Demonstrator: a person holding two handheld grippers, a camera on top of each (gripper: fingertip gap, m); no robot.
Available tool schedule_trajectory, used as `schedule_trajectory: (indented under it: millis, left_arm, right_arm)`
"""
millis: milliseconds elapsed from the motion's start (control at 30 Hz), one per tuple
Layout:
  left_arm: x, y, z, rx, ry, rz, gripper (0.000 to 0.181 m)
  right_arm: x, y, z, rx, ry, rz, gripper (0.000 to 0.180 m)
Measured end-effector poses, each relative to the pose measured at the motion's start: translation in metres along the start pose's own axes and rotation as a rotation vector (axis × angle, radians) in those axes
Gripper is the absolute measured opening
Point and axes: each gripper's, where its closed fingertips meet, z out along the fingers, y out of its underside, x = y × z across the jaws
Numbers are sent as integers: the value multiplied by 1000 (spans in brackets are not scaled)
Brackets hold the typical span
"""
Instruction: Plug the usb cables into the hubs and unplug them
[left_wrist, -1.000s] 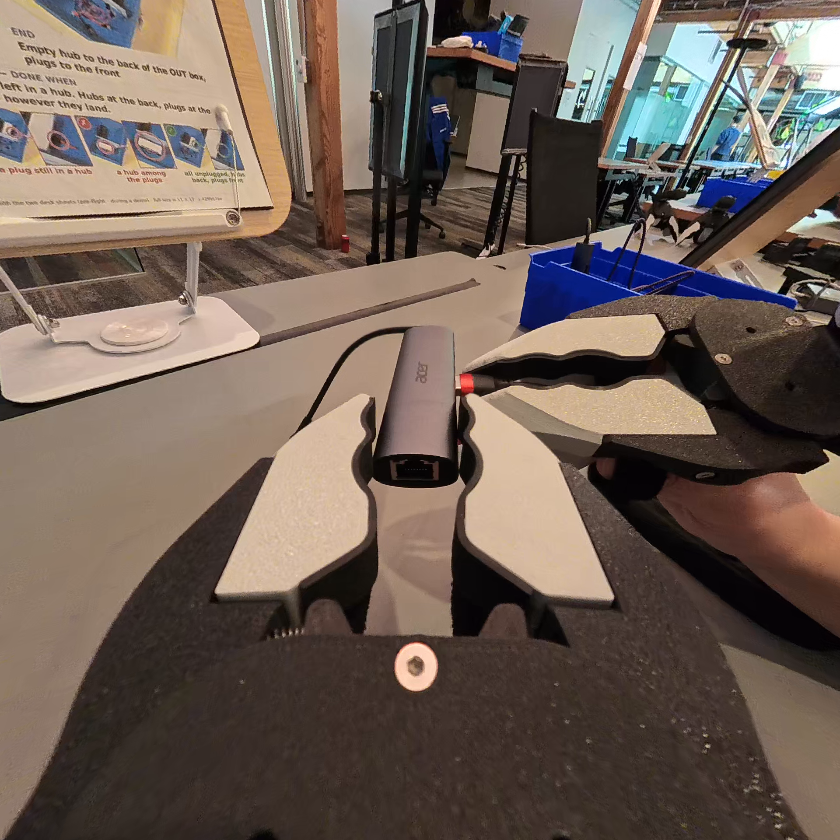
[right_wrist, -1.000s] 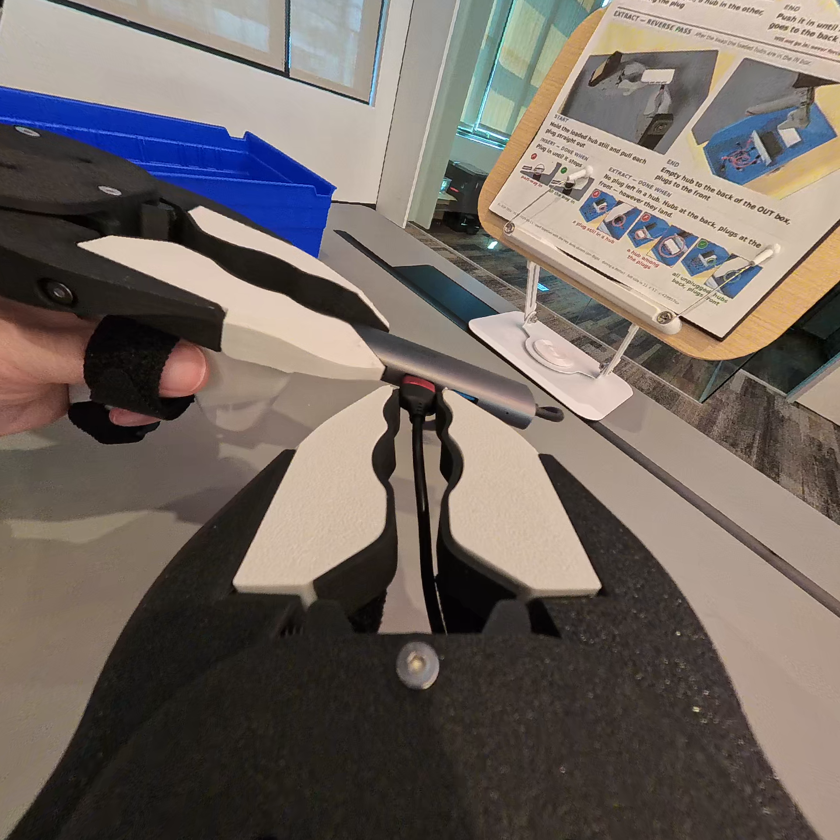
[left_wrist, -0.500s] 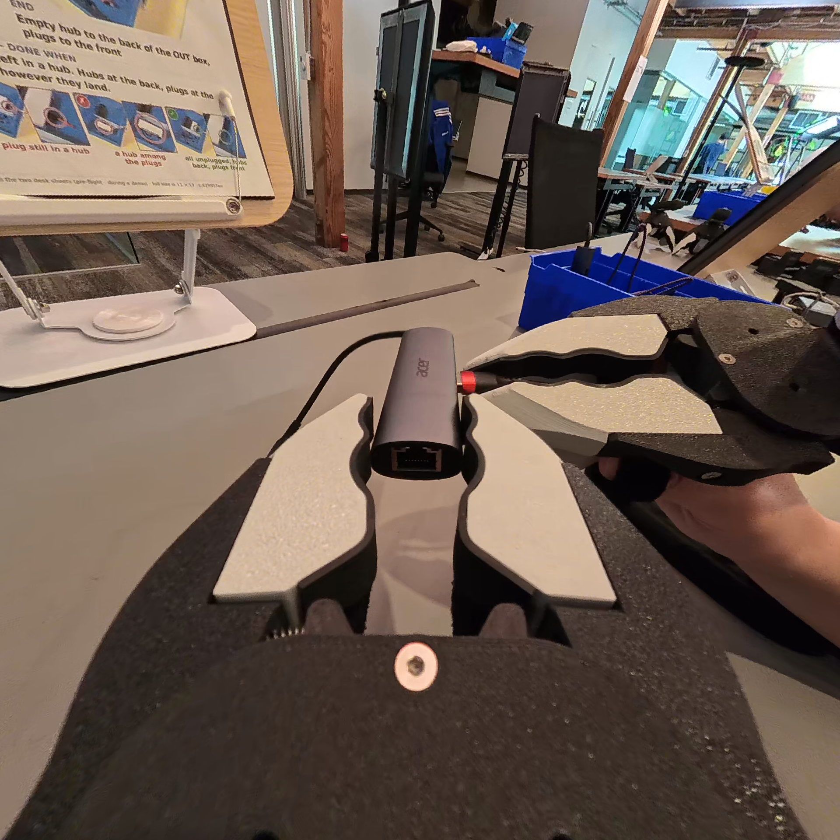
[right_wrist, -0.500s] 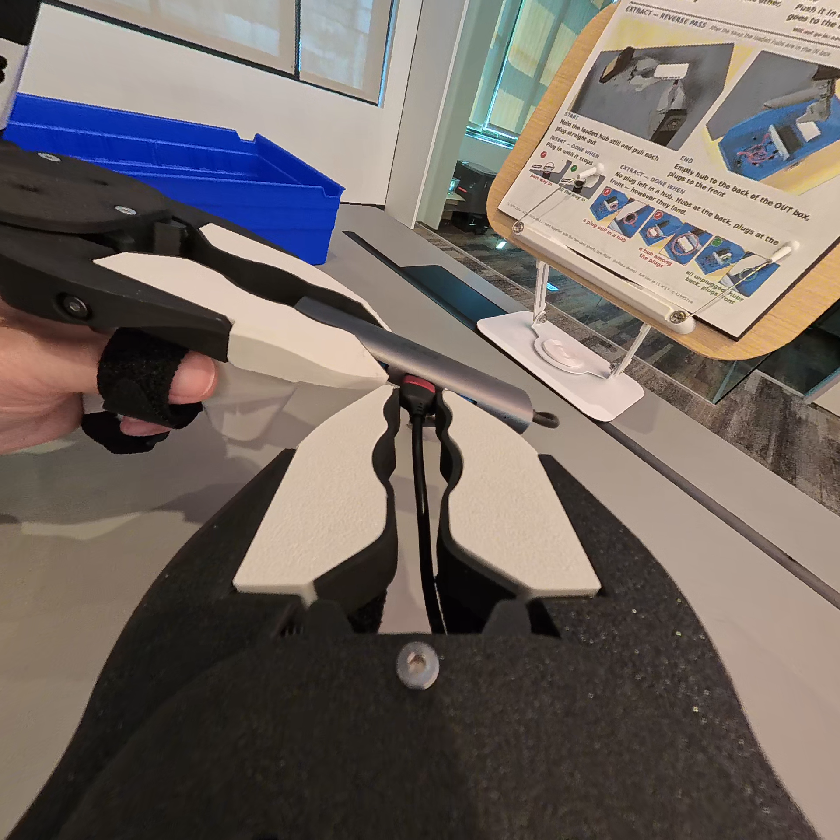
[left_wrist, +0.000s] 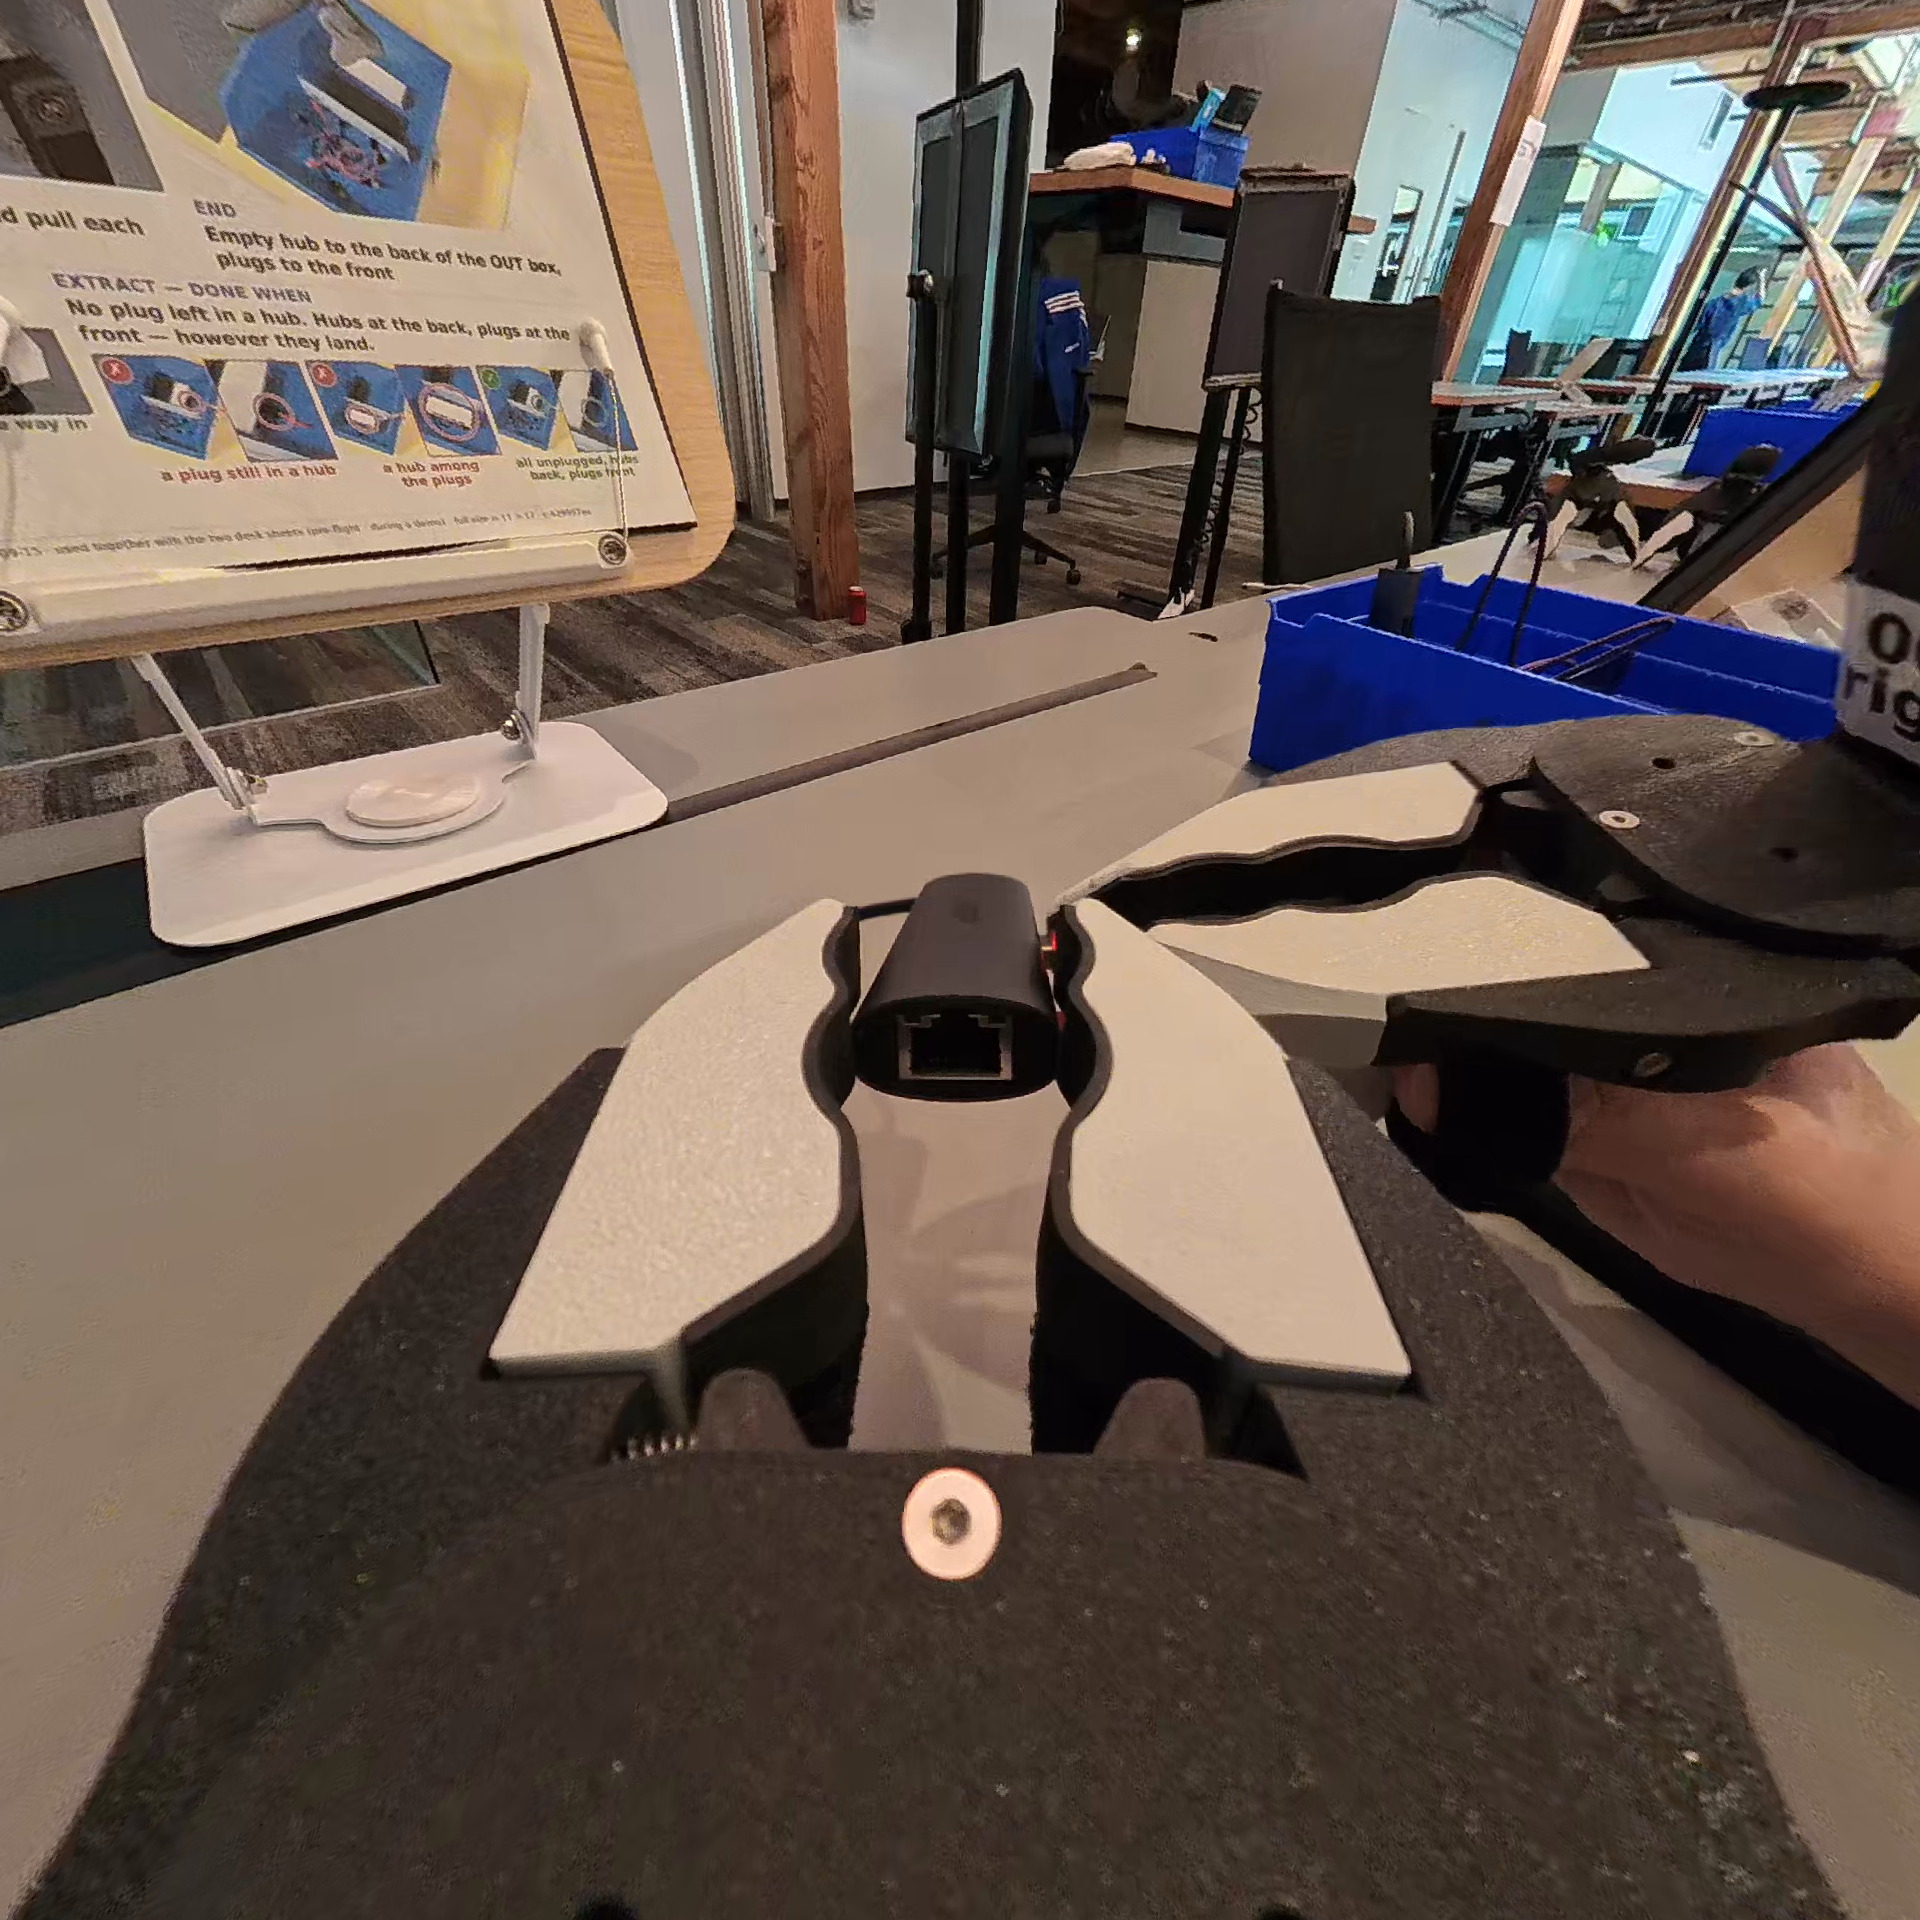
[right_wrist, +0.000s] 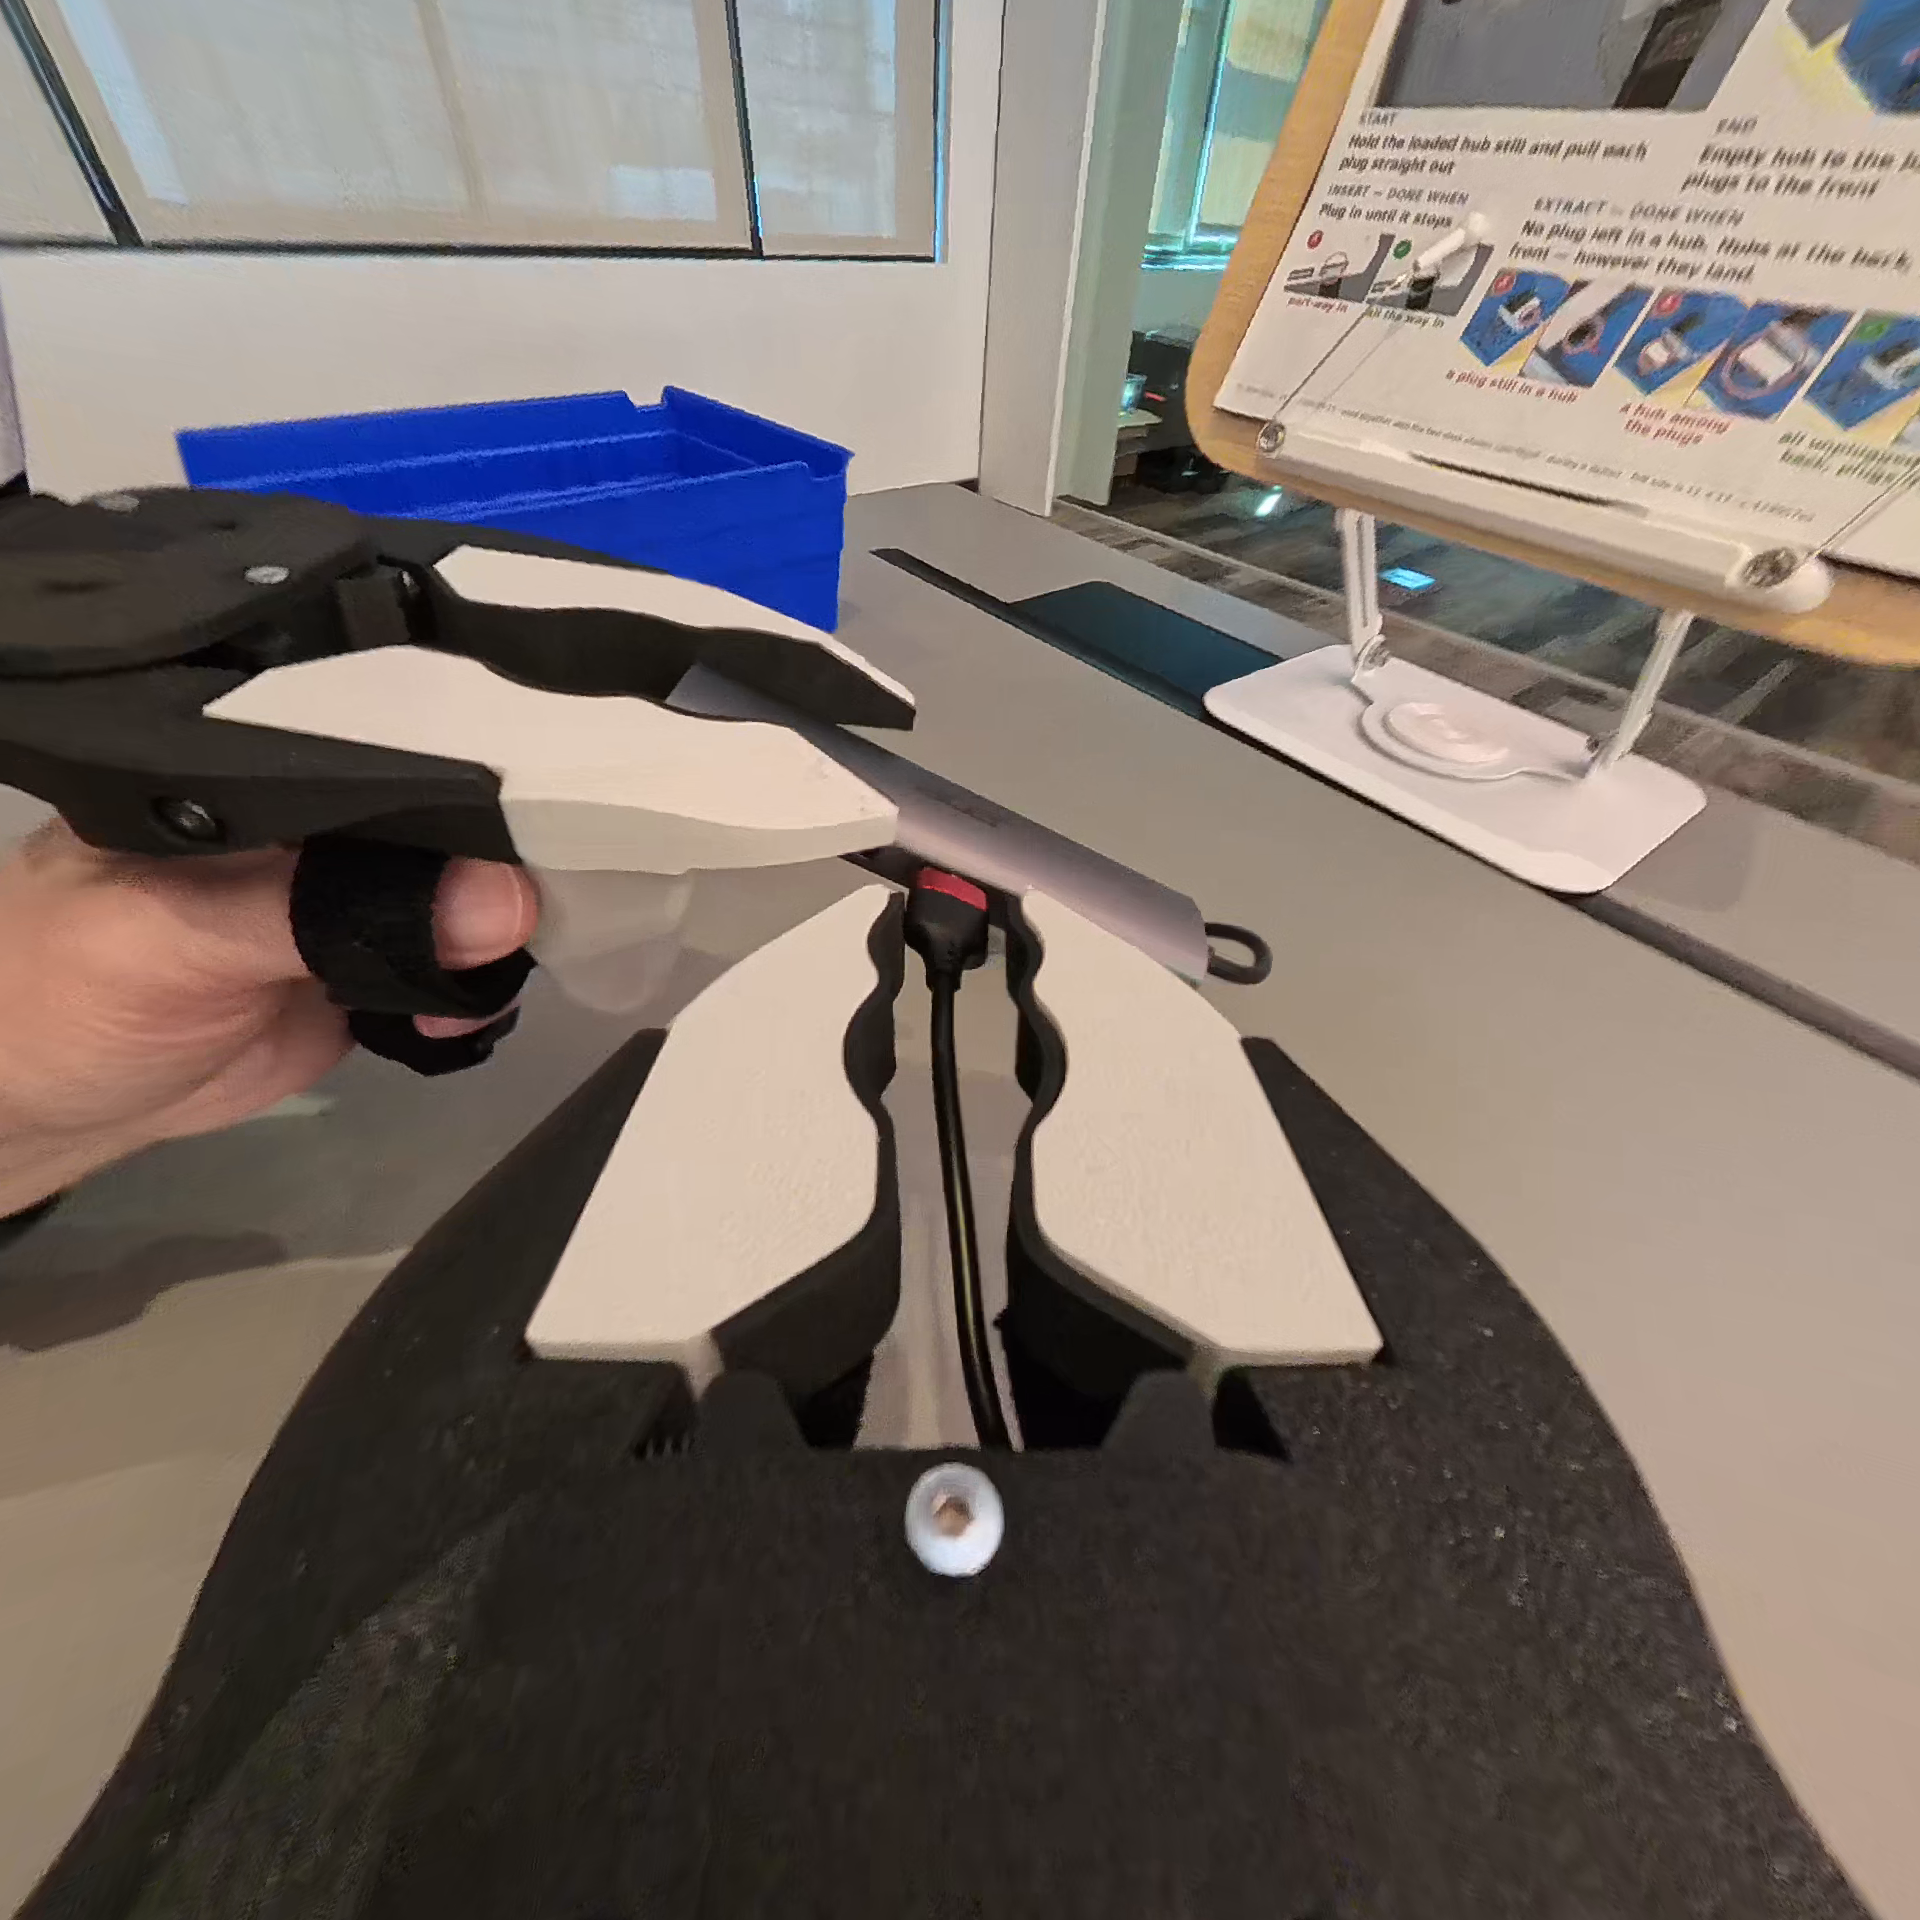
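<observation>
Left wrist view looks straight down the dark grey USB hub (left_wrist: 951, 992), its network socket facing the camera, held above the grey table (left_wrist: 260, 1091) between the two pale fingers of the left gripper (left_wrist: 951, 935), whose jaws are narrow and clamped on the hub's long sides. At the hub's 3 o'clock side a red-collared USB plug (left_wrist: 1051, 943) meets its edge; whether it sits fully in the port cannot be told. The right gripper (left_wrist: 1101, 894) comes in from 3 o'clock, a hand (left_wrist: 1714, 1174) beneath it.

From the right wrist view the hub (right_wrist: 1039, 852) runs as a slim grey bar from 10 o'clock to 4 o'clock, tilted down toward 4 o'clock, with a thin black tail looping off that lower end. The plug (right_wrist: 945, 914) touches the hub's near edge, and its black cable (right_wrist: 951, 1143) runs back toward the camera between the fingers of the right gripper (right_wrist: 951, 914); these jaws are narrow, closed on the plug. The left gripper (right_wrist: 873, 758) enters from 9 o'clock.

Farther out, a blue bin (left_wrist: 1455, 675) holding cables stands at 2 o'clock in the left view. A second blue bin (right_wrist: 582, 488) shows at 11 o'clock in the right view. An instruction board (left_wrist: 343, 312) on a white stand (left_wrist: 395, 821) stands at 10 o'clock in the left view.
</observation>
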Motion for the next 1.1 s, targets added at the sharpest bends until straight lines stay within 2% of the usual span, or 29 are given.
schedule_trajectory:
  millis: [133,333,400,700,1100]
  left_arm:
    - [0,1,1,-7,-16,24,36]
    - [0,0,1,-3,-29,49,36]
    - [2,2,1,-22,-29,70,36]
    - [10,7,-6,-84,50,39,36]
    - [7,-1,-10,-4,29,45,35]
  right_arm:
    - [3,6,2,-14,-32,136,25]
    - [-7,10,4,-41,-169,280,15]
    - [-5,11,2,-57,-151,237,15]
    - [0,-14,-12,-4,82,-242,15]
    - [-4,-14,-9,4,64,-216,14]
